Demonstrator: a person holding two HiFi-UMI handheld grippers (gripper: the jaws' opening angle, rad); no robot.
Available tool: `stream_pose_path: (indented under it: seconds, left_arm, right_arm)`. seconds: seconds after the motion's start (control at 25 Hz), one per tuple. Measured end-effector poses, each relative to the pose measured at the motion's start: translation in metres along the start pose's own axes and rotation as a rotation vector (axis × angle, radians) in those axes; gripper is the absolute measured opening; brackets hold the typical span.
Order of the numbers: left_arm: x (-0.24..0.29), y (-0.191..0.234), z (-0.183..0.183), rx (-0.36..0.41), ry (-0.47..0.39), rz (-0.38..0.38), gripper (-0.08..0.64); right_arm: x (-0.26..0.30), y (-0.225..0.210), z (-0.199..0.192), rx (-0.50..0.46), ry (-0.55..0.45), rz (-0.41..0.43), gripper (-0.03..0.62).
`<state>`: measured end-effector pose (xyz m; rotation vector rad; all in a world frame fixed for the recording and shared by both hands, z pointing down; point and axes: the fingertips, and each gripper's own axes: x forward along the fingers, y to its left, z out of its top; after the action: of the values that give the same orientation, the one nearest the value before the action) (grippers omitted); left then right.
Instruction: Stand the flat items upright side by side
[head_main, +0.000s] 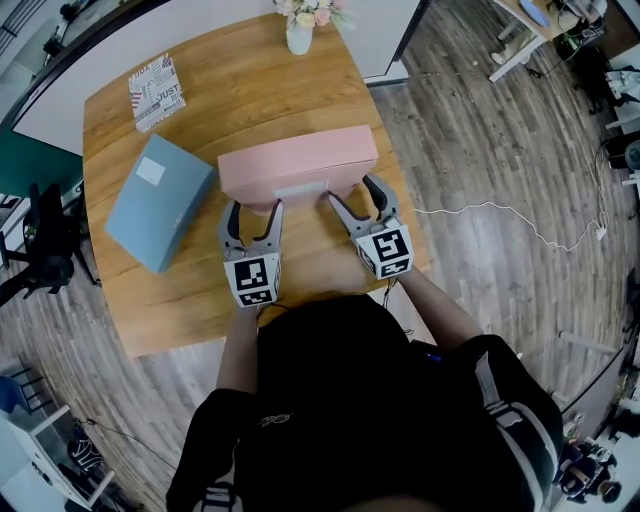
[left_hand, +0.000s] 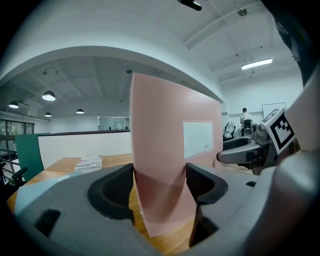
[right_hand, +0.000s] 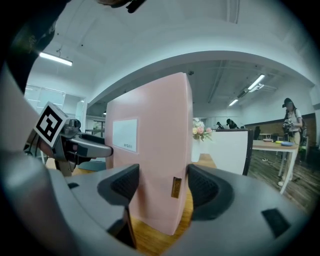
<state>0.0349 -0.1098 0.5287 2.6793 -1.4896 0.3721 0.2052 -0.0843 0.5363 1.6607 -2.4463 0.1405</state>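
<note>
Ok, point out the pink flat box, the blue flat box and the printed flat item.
Pink flat box (head_main: 298, 158): head view, middle of its upper face.
Blue flat box (head_main: 160, 205): head view, centre of its top.
Printed flat item (head_main: 157, 92): head view, centre of its cover.

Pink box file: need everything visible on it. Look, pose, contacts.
The pink box file is a plain, matte, cardboard-looking rectangular case. It has a white label on the side facing the person and a small brass-coloured tab near its right end. It stands on edge on the wooden table, apparently resting there. The left tool grips it near its left end and the right tool near its right end. It looks closed and undamaged.
</note>
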Motion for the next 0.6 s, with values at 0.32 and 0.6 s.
stream_pose_path:
  seconds: [0.32,0.6]
  left_arm:
    - [-0.005,-0.003,-0.011,-0.026,0.059,-0.016,0.318]
    - [-0.01,-0.005,-0.015,-0.069,0.104,-0.015,0.305]
  right_arm:
    - [-0.015,-0.001,-0.008,-0.175,0.095,0.299,0.343]
    - [-0.011,-0.011,0.025,-0.427,0.206,0.597,0.445]
